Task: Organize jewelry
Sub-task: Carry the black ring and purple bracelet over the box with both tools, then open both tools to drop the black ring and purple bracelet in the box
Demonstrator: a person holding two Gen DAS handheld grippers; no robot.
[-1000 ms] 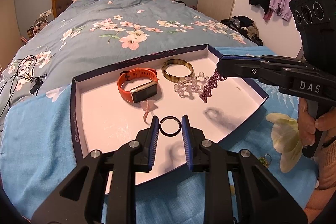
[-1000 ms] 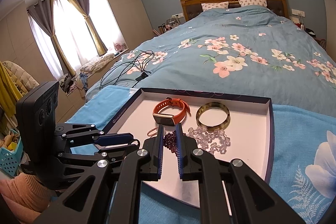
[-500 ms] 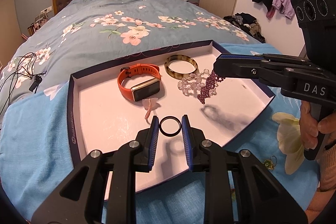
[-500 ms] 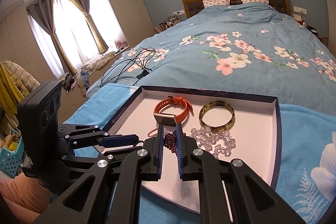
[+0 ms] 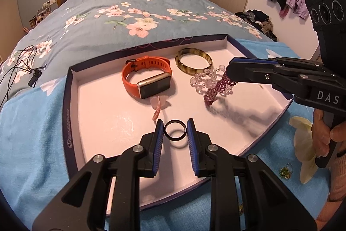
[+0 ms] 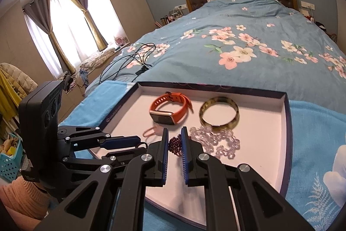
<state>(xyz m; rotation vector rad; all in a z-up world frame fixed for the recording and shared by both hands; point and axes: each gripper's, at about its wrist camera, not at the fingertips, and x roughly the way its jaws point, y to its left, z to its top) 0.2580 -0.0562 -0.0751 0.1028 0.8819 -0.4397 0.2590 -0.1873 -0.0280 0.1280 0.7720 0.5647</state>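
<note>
My left gripper (image 5: 174,132) is shut on a thin black ring (image 5: 167,137), held just over the near part of the white tray (image 5: 67,101); the ring's shadow lies beneath it. Coming in from the right, my right gripper (image 6: 174,143) is shut on a purple beaded bracelet (image 5: 218,88), which dangles down to the tray floor beside a clear bead bracelet (image 5: 203,81). An orange-strapped watch (image 5: 147,77), a tortoiseshell bangle (image 5: 193,61) and a pink charm cord (image 5: 159,104) lie in the tray.
The tray rests on a light blue blanket at the foot of a flowered bed. A small green ring (image 5: 285,171) lies on the blanket at the right, near the hand (image 5: 324,133) that holds the right gripper. Black cables (image 5: 19,66) trail at the left.
My left gripper has sunk slightly toward the tray, the black ring still between its pads. The right gripper has hardly moved and keeps hold of the purple bracelet.
</note>
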